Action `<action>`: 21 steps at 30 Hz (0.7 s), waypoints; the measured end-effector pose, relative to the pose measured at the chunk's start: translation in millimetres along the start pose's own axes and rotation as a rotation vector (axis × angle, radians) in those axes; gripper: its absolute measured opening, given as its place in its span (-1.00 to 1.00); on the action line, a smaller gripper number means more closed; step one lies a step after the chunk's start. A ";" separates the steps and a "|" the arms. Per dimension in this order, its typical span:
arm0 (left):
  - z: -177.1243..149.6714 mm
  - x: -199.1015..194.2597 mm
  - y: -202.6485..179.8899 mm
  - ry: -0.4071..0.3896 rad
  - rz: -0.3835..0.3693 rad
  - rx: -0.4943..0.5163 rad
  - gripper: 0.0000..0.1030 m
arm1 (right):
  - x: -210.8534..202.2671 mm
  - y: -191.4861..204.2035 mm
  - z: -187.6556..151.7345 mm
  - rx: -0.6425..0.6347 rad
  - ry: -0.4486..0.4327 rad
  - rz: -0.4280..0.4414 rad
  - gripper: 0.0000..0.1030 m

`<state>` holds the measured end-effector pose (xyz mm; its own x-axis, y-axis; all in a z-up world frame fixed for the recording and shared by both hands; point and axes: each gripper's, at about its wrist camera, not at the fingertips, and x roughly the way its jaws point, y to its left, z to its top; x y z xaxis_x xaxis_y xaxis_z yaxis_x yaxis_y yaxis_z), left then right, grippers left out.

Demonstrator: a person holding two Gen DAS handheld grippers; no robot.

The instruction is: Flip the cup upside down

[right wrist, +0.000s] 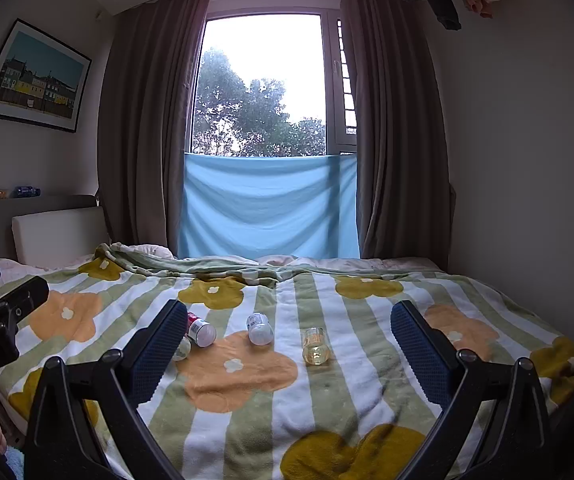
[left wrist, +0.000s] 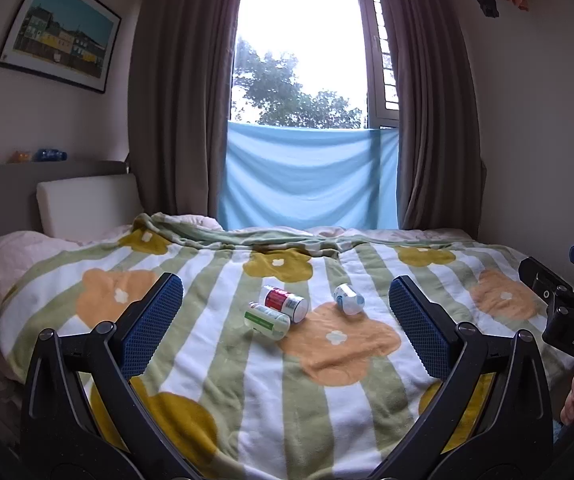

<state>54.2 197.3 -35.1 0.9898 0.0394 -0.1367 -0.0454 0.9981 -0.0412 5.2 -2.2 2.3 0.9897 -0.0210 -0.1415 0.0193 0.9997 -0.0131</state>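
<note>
Two wrist fisheyes, low over your bed, facing the window.
You share the flowered blanket (left wrist: 247, 380), red-label bottle (left wrist: 285, 303) and blue curtain cloth (right wrist: 267, 208); your right view sits further right, equally near.

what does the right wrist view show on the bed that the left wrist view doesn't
Only the right wrist view shows the clear yellowish cup on the blanket, right of the bottles. Only the left wrist view shows the green-labelled bottle unobstructed. Both share the red-labelled bottle and the white-and-blue bottle, all lying down, between each gripper's open fingers.
</note>
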 end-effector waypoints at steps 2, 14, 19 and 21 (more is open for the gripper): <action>0.3 -0.3 0.0 -0.001 0.001 0.003 1.00 | 0.2 0.1 0.0 0.000 0.000 0.001 0.97; -0.3 -1.3 0.7 -0.002 0.001 0.006 0.99 | 0.0 -0.7 -1.4 -0.001 0.001 0.003 0.97; 0.4 -2.7 1.7 0.000 -0.003 0.003 0.99 | -0.3 0.1 -1.9 -0.001 0.000 0.001 0.97; 0.5 -2.9 1.8 0.000 -0.002 0.004 0.99 | -0.7 0.6 -1.9 0.001 0.000 0.005 0.97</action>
<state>51.4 199.0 -34.2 0.9899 0.0371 -0.1366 -0.0427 0.9984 -0.0379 4.3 -1.6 0.5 0.9898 -0.0157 -0.1416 0.0142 0.9998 -0.0117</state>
